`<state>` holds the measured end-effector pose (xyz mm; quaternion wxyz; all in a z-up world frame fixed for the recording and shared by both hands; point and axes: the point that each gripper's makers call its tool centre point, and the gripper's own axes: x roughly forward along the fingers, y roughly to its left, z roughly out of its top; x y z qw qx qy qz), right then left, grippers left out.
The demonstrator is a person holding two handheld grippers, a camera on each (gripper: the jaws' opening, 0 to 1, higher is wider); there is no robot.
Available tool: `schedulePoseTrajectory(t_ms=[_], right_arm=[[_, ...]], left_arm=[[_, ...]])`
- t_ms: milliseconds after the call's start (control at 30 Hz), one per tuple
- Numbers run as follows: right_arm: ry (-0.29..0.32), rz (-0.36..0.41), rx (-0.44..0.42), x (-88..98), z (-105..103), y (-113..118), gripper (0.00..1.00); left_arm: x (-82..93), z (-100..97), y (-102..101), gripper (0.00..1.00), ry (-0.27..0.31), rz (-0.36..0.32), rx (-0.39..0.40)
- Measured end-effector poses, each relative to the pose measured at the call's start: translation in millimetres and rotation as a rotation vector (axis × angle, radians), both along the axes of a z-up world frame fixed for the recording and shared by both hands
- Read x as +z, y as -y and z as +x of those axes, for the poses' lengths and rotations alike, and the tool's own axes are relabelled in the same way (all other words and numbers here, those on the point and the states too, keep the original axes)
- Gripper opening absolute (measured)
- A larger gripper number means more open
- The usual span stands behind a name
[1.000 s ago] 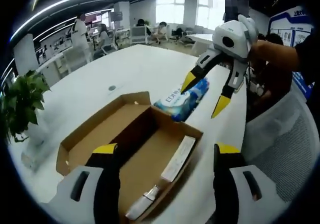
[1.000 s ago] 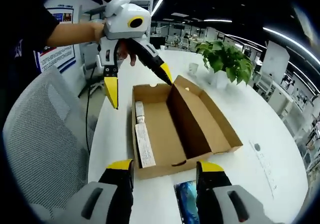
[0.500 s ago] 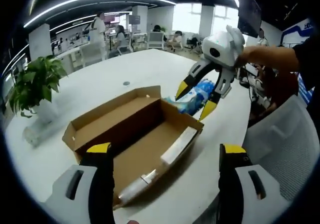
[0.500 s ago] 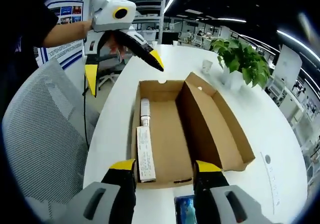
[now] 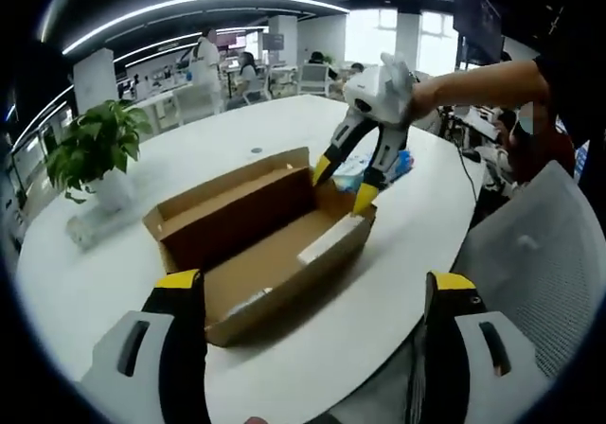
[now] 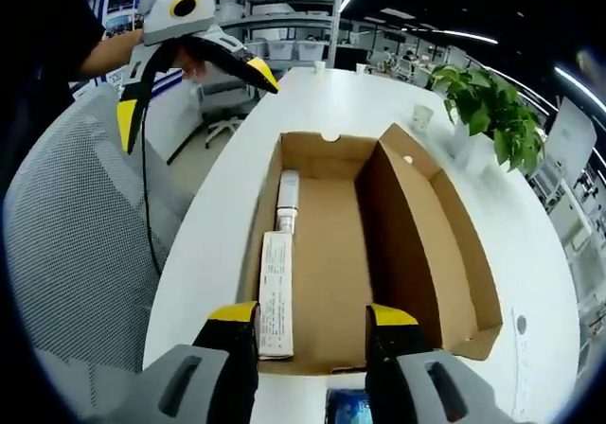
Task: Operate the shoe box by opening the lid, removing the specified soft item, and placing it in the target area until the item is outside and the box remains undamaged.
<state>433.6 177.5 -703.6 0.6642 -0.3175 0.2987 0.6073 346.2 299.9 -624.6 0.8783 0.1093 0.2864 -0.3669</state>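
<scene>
The shoe box (image 6: 369, 254) lies open near the table's (image 5: 379, 291) chair-side edge, its length running away from the right gripper (image 6: 311, 315). The blue soft pack (image 6: 348, 409), outside, sits just under that empty, spread claw; the left gripper (image 6: 185, 69), also spread, is farther off.

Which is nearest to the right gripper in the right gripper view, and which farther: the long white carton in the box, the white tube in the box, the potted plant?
1. The long white carton, by the box's left wall, just ahead of the right gripper.
2. The white tube, beyond the carton along the same wall.
3. The potted plant, far off at upper right on the table.
</scene>
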Motion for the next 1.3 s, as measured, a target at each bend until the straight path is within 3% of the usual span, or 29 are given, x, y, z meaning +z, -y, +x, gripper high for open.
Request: schedulePoseTrajectory(t_ms=[233,533,867,1300], right_arm=[[-0.050,-0.041,0.039,-17.2,-5,-5,0.41],[-0.115,-0.040,0.030,-28.3,-8,-17,0.37],[-0.014,-0.074,0.032,-24.6,9,-12,0.36],[-0.015,-0.059,0.127,-26.5,-11,-28,0.27]], left_arm=[[-4.3,-21.7,-8,0.99,0.002,0.007,0.033],[-8.3,-46.7,-15,0.99,0.009,-0.021,0.103],[4.5,-47.2,-13,0.99,0.048,-0.053,0.159],[-2.0,-49.7,-12,0.99,0.044,-0.053,0.171]])
